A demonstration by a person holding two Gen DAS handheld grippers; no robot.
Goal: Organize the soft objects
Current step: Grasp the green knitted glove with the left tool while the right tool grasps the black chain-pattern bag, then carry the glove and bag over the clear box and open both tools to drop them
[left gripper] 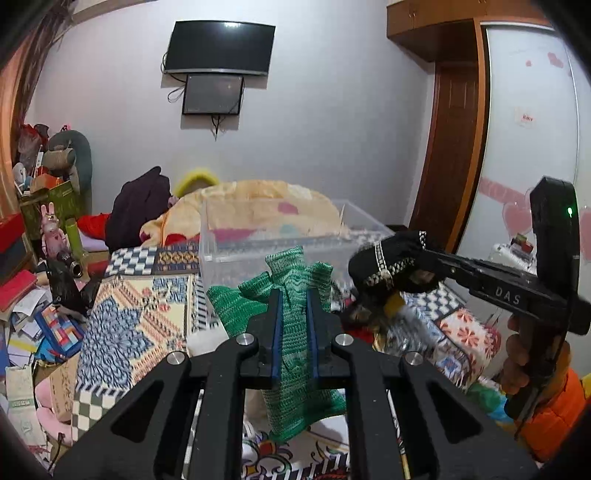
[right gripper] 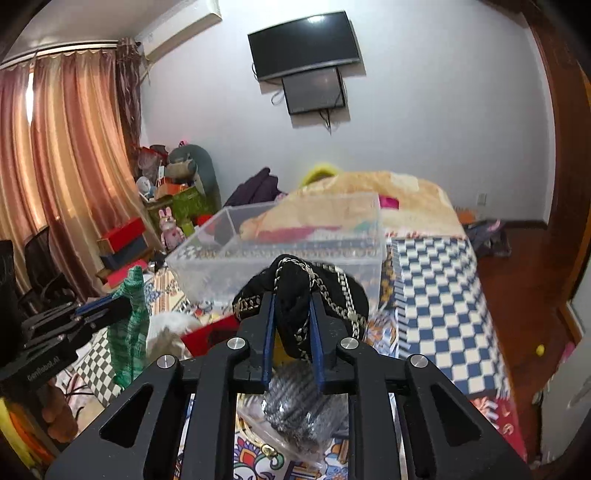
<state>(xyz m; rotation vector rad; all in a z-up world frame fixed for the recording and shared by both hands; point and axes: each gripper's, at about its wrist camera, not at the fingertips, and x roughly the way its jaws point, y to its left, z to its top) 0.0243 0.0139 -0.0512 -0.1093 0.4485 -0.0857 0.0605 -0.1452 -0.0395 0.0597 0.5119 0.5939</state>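
The right gripper [right gripper: 291, 325], marked "DAS", is clamped on a black cloth [right gripper: 295, 291]; the left gripper [left gripper: 294, 317] pinches a green knit [left gripper: 291, 295]. Both hang above the bed, just near of the clear bin's [left gripper: 280, 254] rim.

Pale lilac wall [right gripper: 424, 110] carrying two black screens [right gripper: 304, 44], one under the other. Pink-orange curtains [right gripper: 70, 155] lit from behind. Wooden door [left gripper: 452, 147], reddish wood floor [right gripper: 517, 280], patterned bedspread [right gripper: 439, 295], wall-mounted air conditioner [right gripper: 177, 27].

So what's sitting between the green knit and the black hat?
In the right wrist view, a white fluffy item and a red item lie between the green knit and black hat.
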